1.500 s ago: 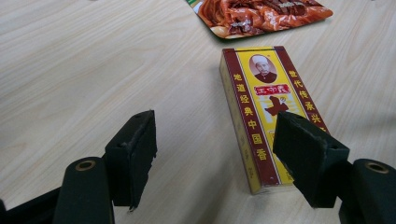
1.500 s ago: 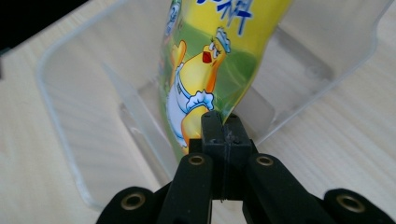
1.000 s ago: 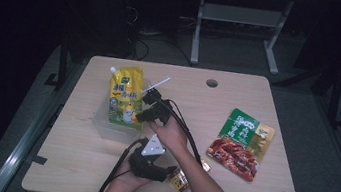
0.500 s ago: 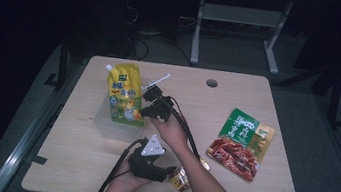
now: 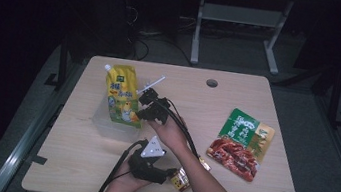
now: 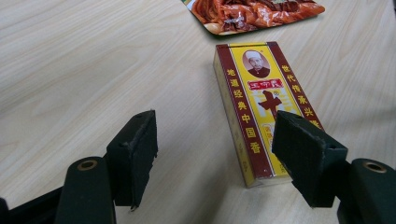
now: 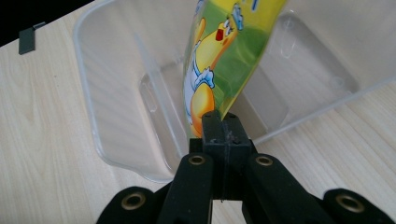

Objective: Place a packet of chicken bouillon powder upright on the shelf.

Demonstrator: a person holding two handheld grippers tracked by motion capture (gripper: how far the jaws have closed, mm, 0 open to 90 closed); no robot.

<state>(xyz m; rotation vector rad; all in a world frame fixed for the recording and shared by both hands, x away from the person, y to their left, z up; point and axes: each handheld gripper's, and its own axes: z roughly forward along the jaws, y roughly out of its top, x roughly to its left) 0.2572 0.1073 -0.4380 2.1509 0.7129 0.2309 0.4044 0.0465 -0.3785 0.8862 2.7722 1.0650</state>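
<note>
Pouch (image 7: 219, 60) | stands tilted in clear tub (image 7: 116, 140) at table's far left, long axis running up and away | right gripper (image 7: 223, 128) pinches its lower edge | left gripper (image 6: 215, 154) spread, astride spice box (image 6: 259, 107) near the front edge

Yellow pouch (image 7: 219, 60) with a cartoon duck over green — clear plastic tub (image 7: 116, 93), red-and-yellow box (image 6: 261, 102) — green-and-red packet (image 5: 242, 144) on the pale woodgrain table (image 5: 284, 102).

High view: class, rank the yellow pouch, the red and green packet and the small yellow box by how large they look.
1. Red and green packet and yellow pouch: too alike to rank.
2. Small yellow box: clearly smallest.
</note>
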